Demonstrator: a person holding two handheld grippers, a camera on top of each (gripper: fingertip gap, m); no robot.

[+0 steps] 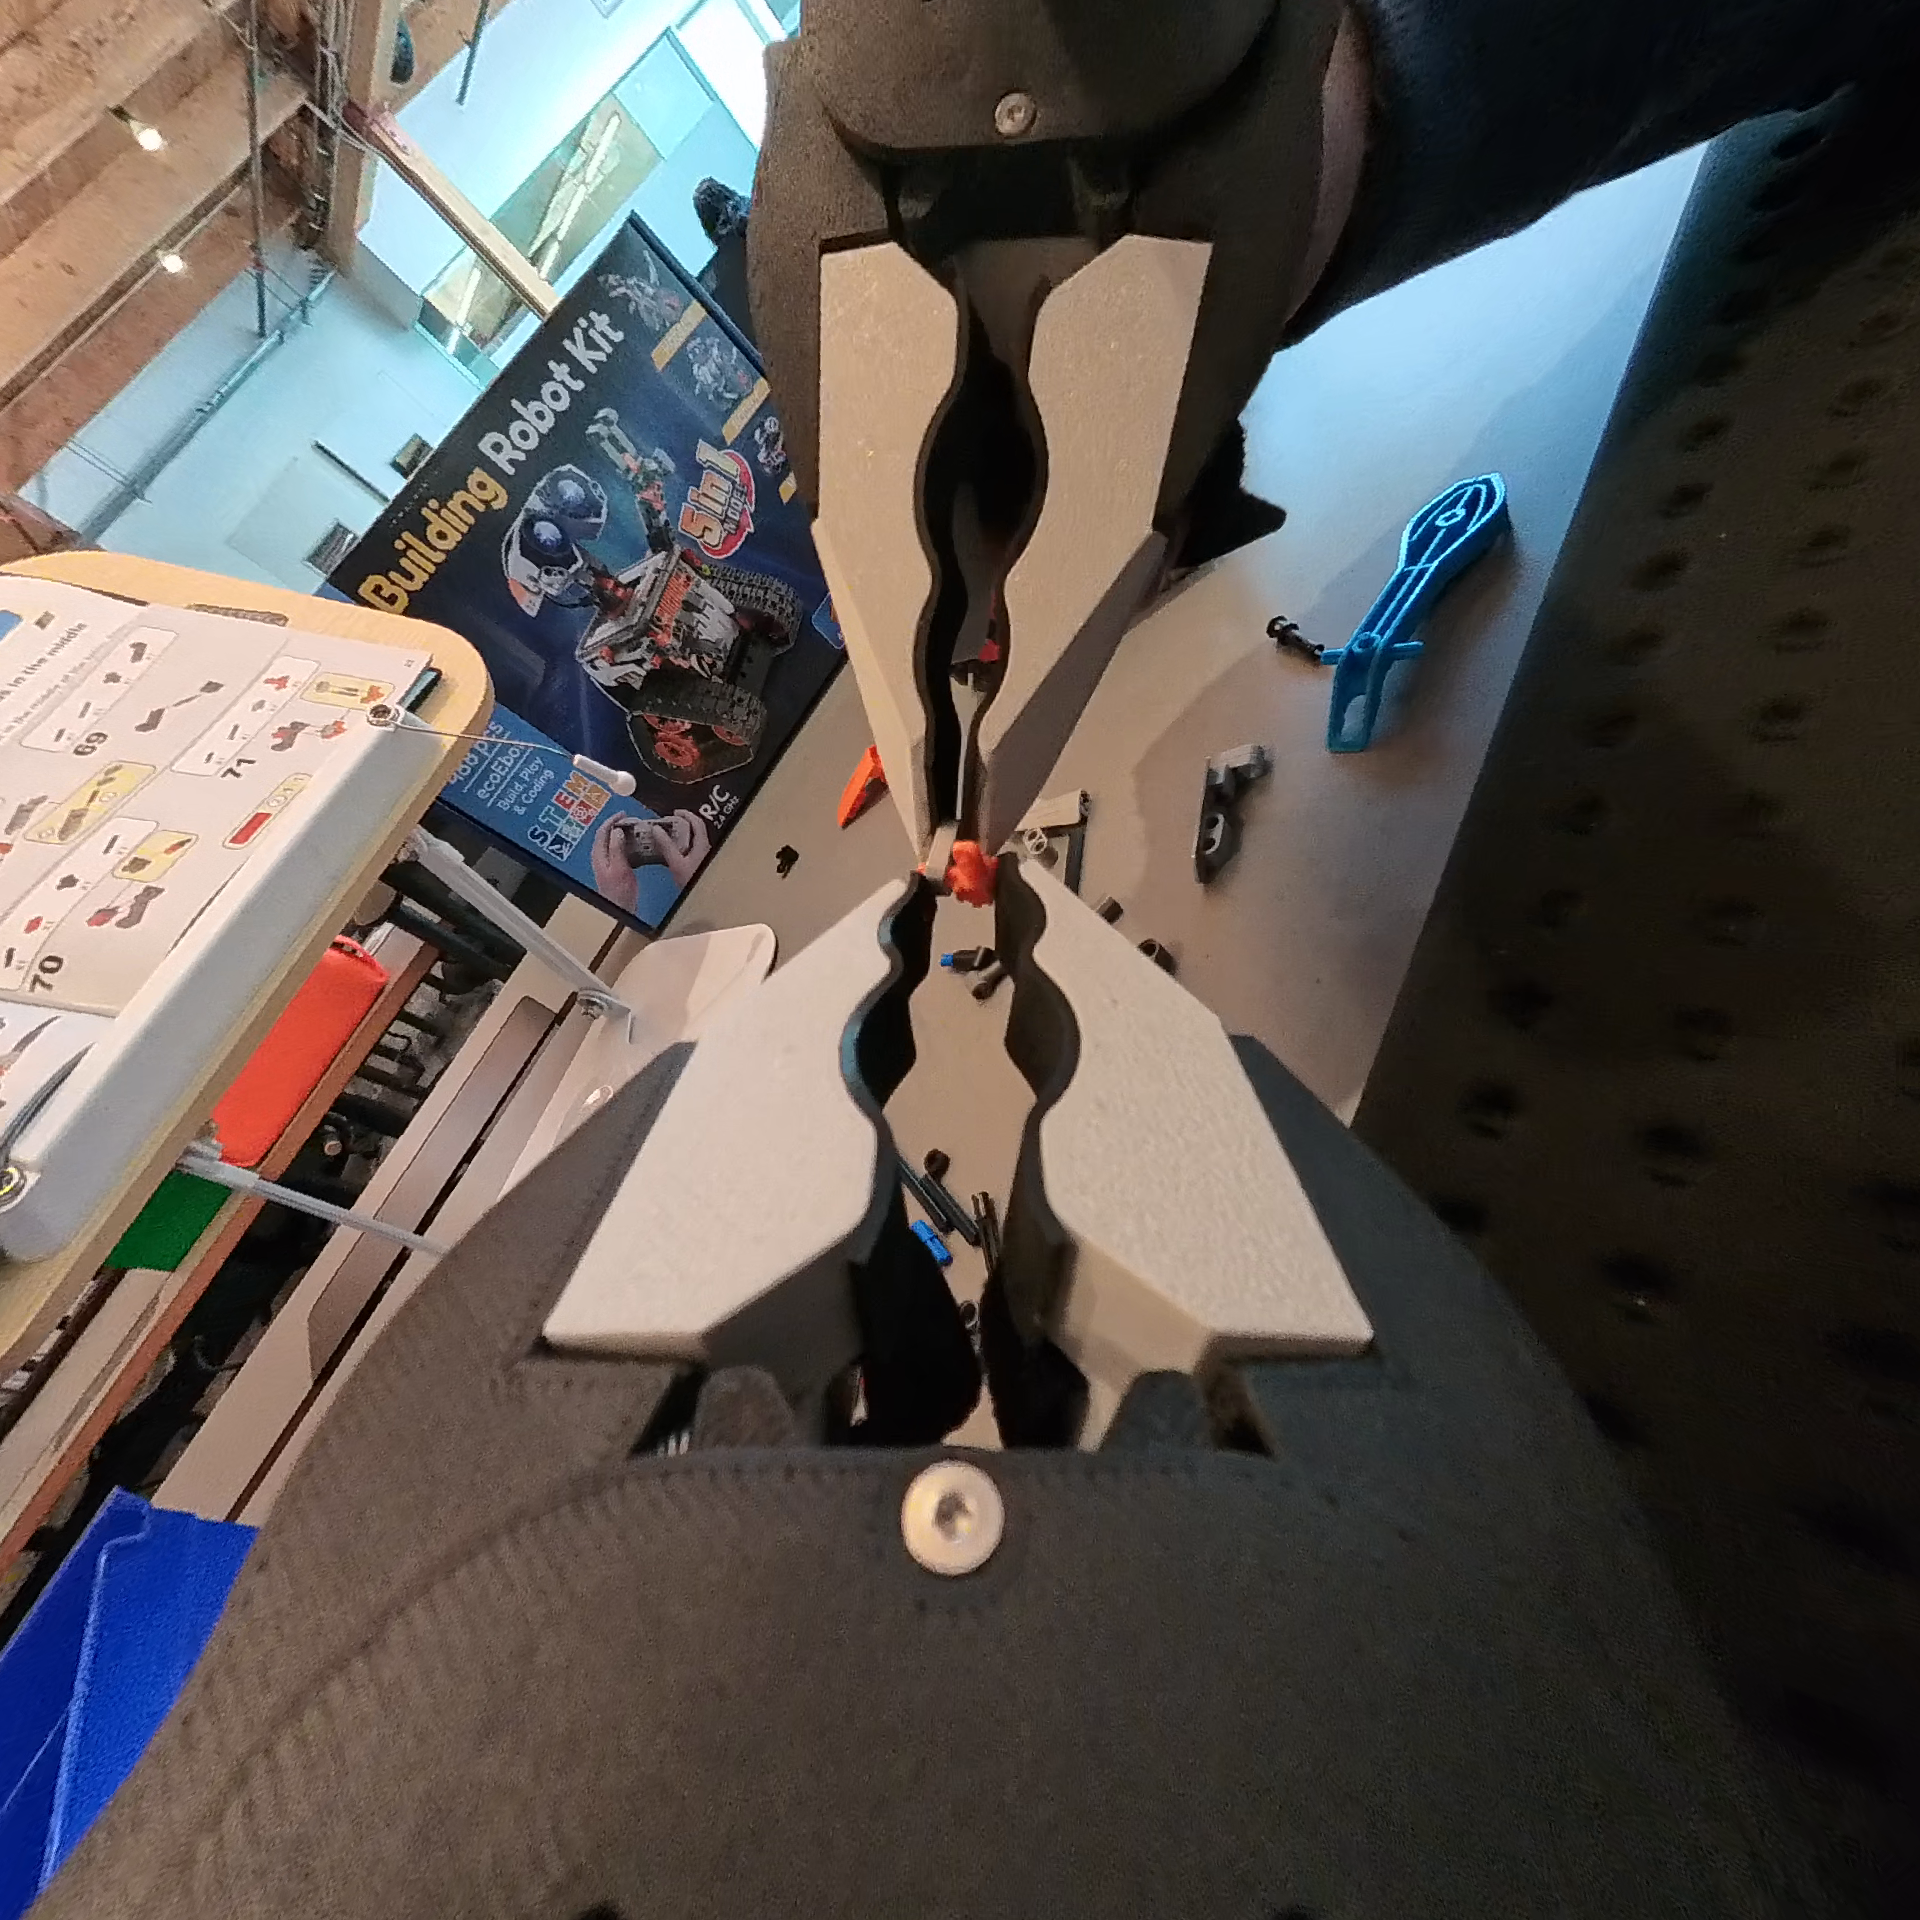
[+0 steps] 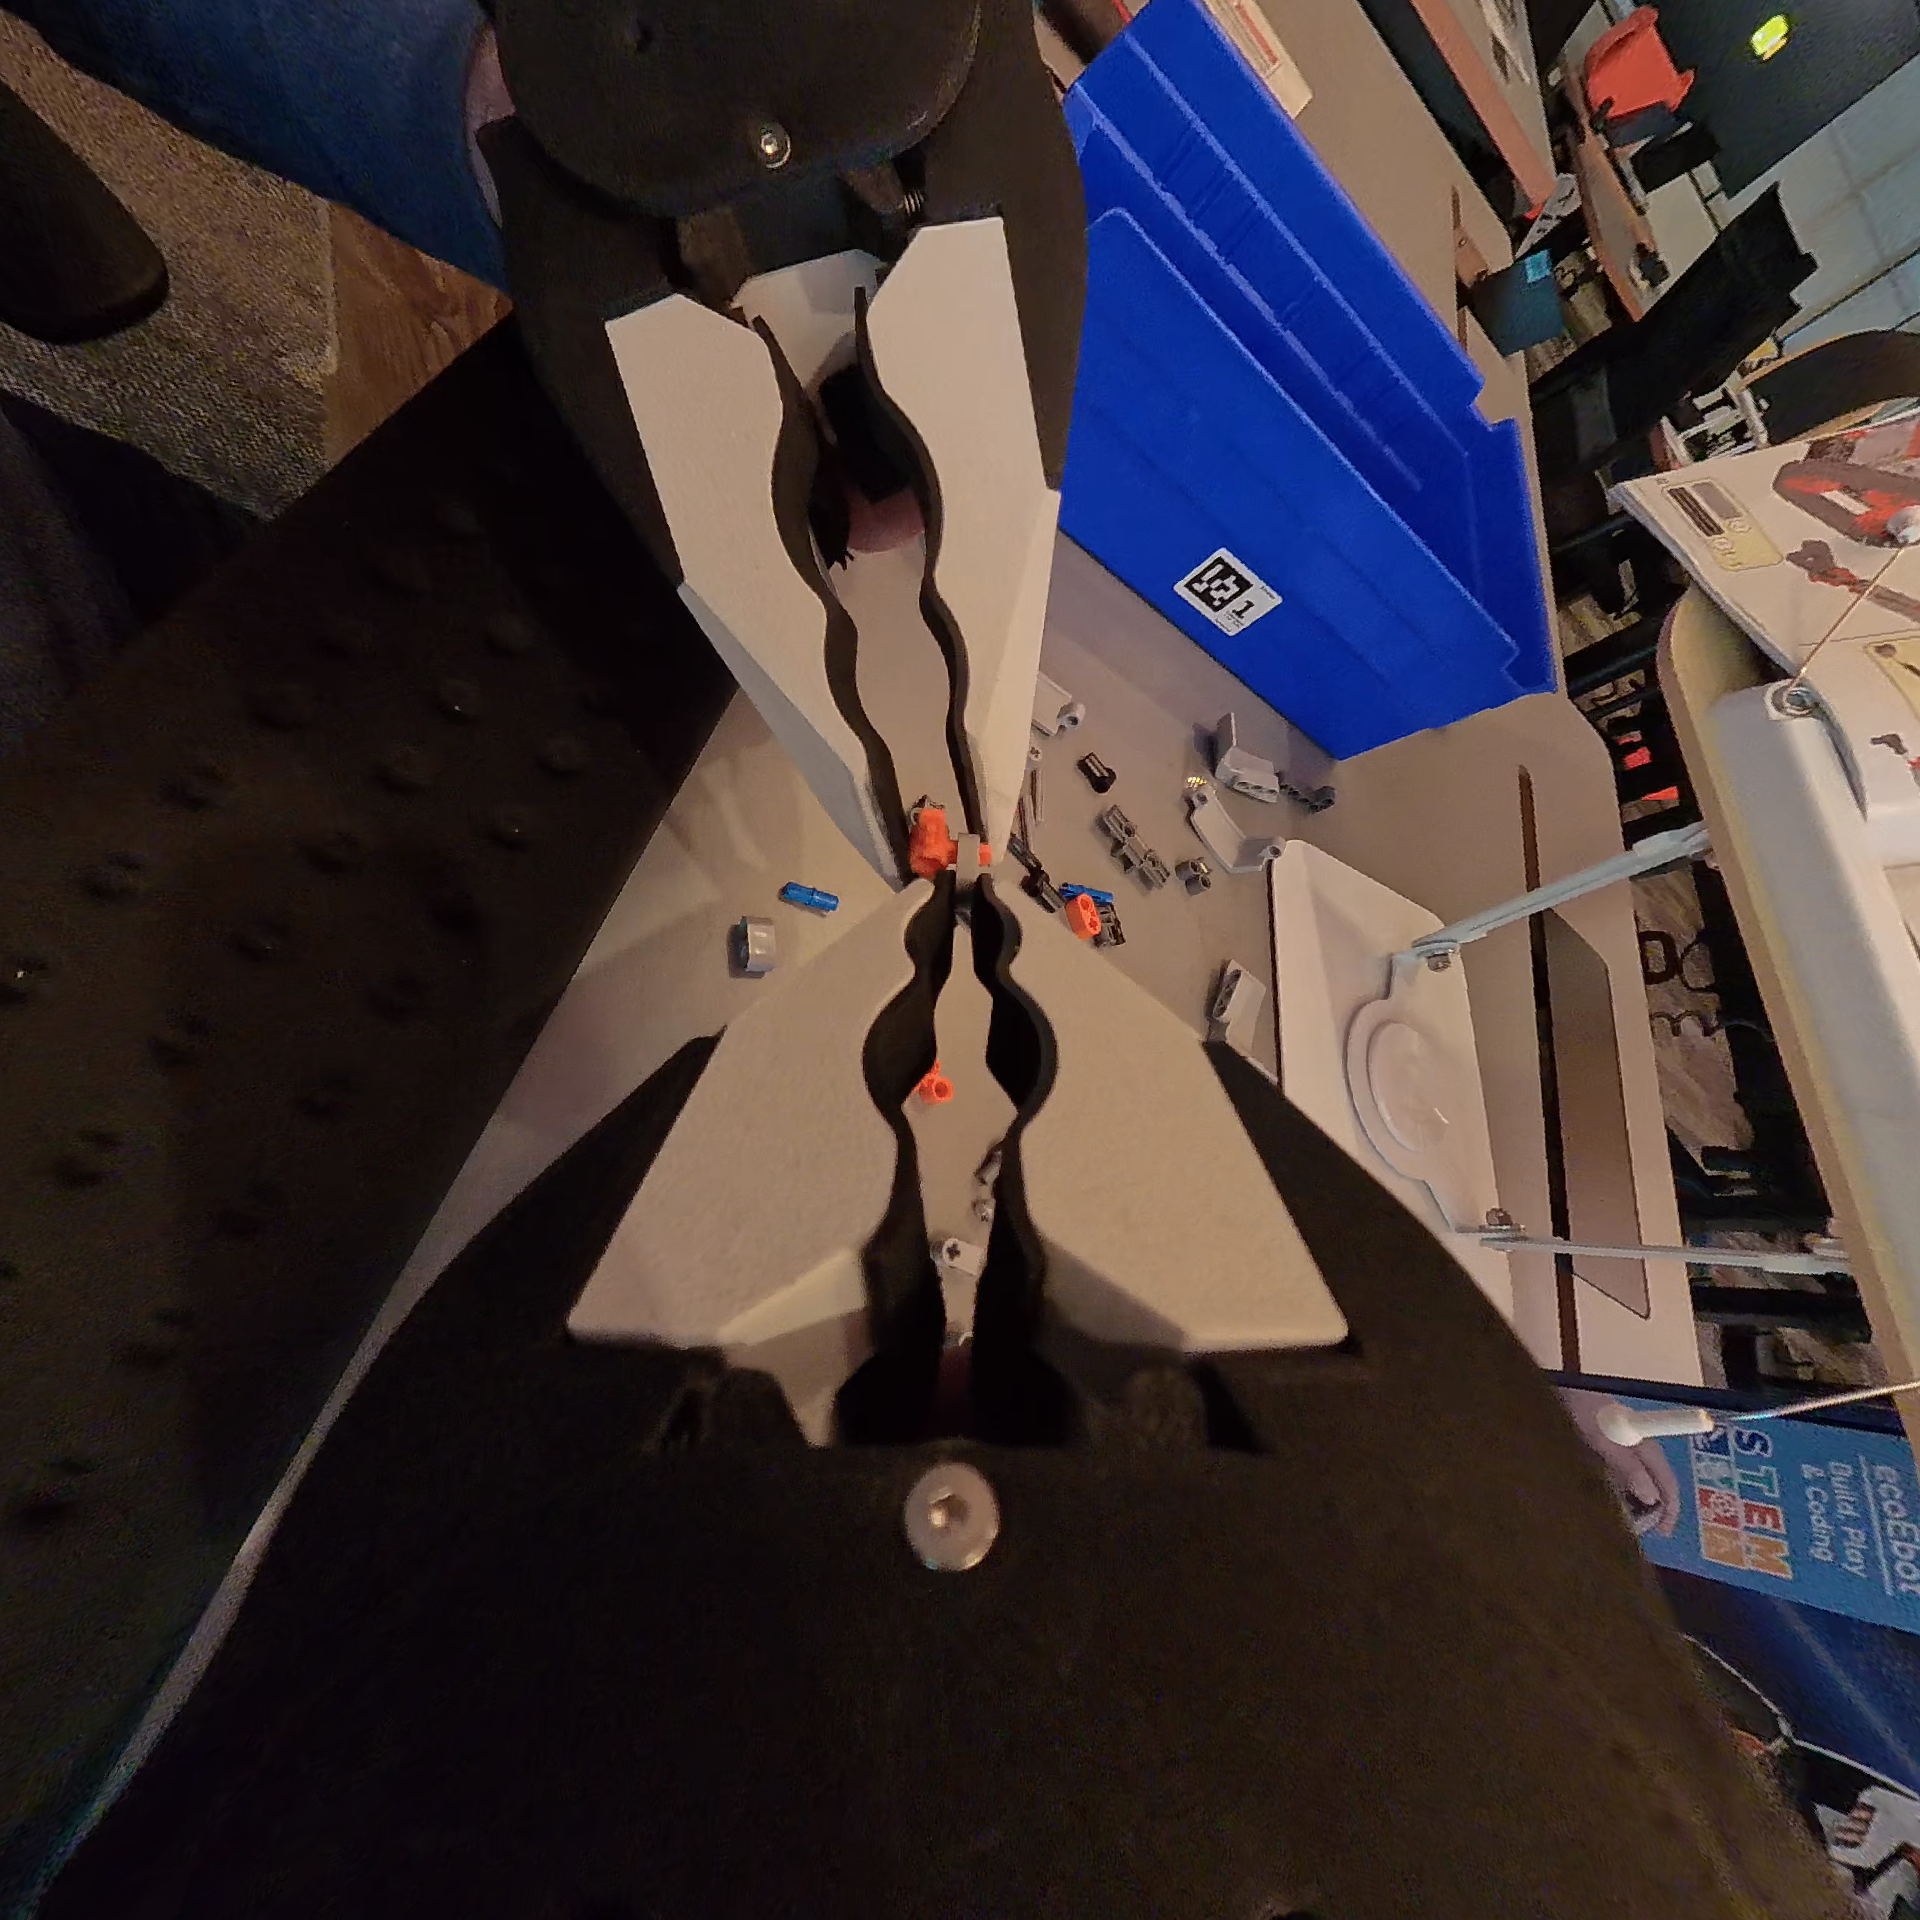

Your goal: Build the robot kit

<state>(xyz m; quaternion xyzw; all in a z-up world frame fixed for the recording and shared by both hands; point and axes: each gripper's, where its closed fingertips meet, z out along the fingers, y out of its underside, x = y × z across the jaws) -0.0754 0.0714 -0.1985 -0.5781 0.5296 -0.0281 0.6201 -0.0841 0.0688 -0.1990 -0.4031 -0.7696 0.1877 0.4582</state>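
Grey tabletop [image 1: 1434,831] strewn with small building-kit parts spreads beneath both grippers, which meet tip to tip above it. In the left wrist view the left gripper [image 1: 958,896] has its jaws drawn narrow, pinching a small orange connector [image 1: 966,868] that is joined to a little grey piece [image 1: 940,847]; the right gripper [image 1: 961,816] comes down from the top of the picture, also nearly closed, its tips clamped on that grey piece. The right wrist view shows the same meeting from the other side: the right gripper [image 2: 964,883] nips the grey piece [image 2: 969,852] while the left gripper [image 2: 930,831] opposite grips the orange connector [image 2: 928,840], so the joined pair hangs between the four fingertips, clear of the table. Just beyond lie loose black pins [image 1: 982,971], a blue pin [image 2: 808,896], a small grey block [image 2: 756,945], an orange block [image 2: 1086,920] and grey beams [image 2: 1132,842]. Farther out, a light blue curved part [image 1: 1403,613] rests near the table edge, a white tray [image 2: 1351,1039] sits beside the parts, blue bins [image 2: 1299,436] stand behind them, and a dark kit box [image 1: 582,582] leans near an instruction booklet [image 1: 156,779] on a raised stand.
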